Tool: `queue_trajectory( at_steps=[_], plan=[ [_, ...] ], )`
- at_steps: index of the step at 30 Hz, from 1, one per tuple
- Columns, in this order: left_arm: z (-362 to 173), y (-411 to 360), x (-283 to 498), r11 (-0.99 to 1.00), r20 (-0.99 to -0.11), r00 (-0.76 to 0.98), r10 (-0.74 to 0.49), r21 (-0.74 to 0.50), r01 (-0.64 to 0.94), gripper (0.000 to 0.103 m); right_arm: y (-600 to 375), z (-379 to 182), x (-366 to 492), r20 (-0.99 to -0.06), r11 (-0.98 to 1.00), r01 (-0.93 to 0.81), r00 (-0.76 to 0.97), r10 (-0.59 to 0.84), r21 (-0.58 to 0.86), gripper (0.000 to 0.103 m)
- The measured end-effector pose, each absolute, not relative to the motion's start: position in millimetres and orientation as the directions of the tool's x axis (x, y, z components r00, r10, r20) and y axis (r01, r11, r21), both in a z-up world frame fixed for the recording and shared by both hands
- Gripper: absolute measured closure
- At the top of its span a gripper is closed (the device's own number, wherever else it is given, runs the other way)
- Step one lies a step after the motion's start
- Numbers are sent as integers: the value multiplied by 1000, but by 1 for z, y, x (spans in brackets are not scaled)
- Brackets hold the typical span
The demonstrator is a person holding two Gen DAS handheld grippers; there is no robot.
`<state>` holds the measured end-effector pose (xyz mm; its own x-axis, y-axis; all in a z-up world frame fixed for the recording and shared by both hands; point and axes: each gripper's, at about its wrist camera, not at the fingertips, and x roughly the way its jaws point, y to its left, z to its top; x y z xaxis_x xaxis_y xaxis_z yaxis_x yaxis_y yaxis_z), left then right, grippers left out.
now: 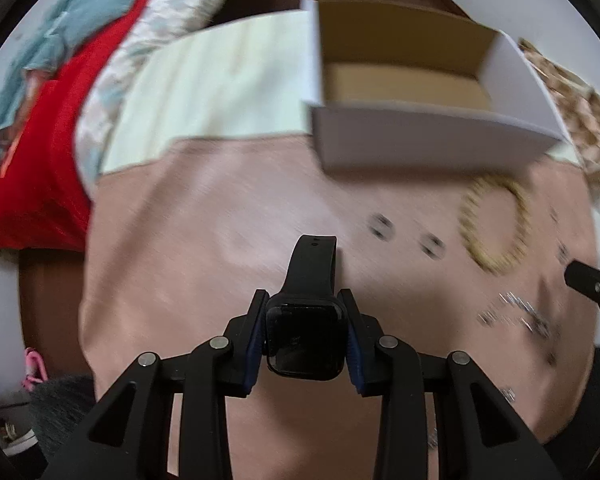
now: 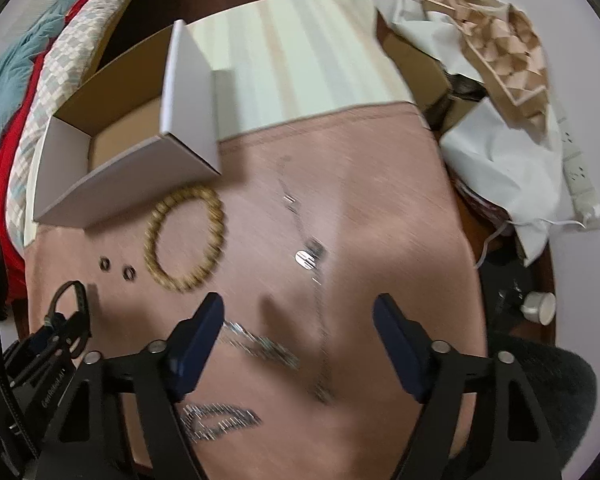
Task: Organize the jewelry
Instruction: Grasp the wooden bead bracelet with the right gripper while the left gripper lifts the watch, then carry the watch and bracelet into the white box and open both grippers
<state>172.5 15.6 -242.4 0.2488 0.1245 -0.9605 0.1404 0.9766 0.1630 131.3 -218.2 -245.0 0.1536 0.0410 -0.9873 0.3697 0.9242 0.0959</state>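
Observation:
My left gripper [image 1: 305, 322] is shut on a black smartwatch [image 1: 305, 340], its strap pointing forward above the pink cloth [image 1: 204, 240]. An open white cardboard box [image 1: 432, 140] stands ahead to the right; it also shows in the right wrist view [image 2: 140, 176]. A wooden bead bracelet [image 2: 185, 238] lies in front of the box, with two small dark rings [image 2: 117, 267] to its left. My right gripper [image 2: 299, 316] is open over a silver chain bracelet [image 2: 260, 344]. A thin necklace with a pendant [image 2: 306, 259] lies ahead, and another silver chain [image 2: 220, 420] lies near me.
A red and teal pile of bedding [image 1: 40, 120] lies left. White bags [image 2: 500, 160], a patterned wooden box [image 2: 500, 40] and a power strip [image 2: 580, 168] sit right of the cloth. A small white cup [image 2: 540, 307] lies lower right.

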Motion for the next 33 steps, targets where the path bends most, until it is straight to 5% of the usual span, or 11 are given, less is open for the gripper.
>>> queue_trajectory(
  at_steps=[10, 13, 15, 24, 33],
  plan=[
    [-253, 74, 223, 984, -961, 237, 145, 165, 67, 72, -178, -268, 181, -986, 947, 321, 166, -23, 32, 57],
    [-257, 77, 229, 987, -966, 228, 125, 143, 67, 72, -170, -267, 184, -983, 950, 313, 175, -56, 1, 73],
    [-251, 50, 210, 988, -969, 217, 121, 138, 66, 72, -167, -266, 183, -981, 953, 302, 181, -75, -17, 93],
    [-228, 48, 195, 991, -969, 233, 87, 109, 82, 72, -170, -238, 159, -970, 945, 313, 241, 21, 98, 94],
    [-164, 24, 193, 990, -955, 284, -83, -48, 130, 72, -175, -157, 143, -921, 953, 243, 382, 77, 181, 94]
  ],
)
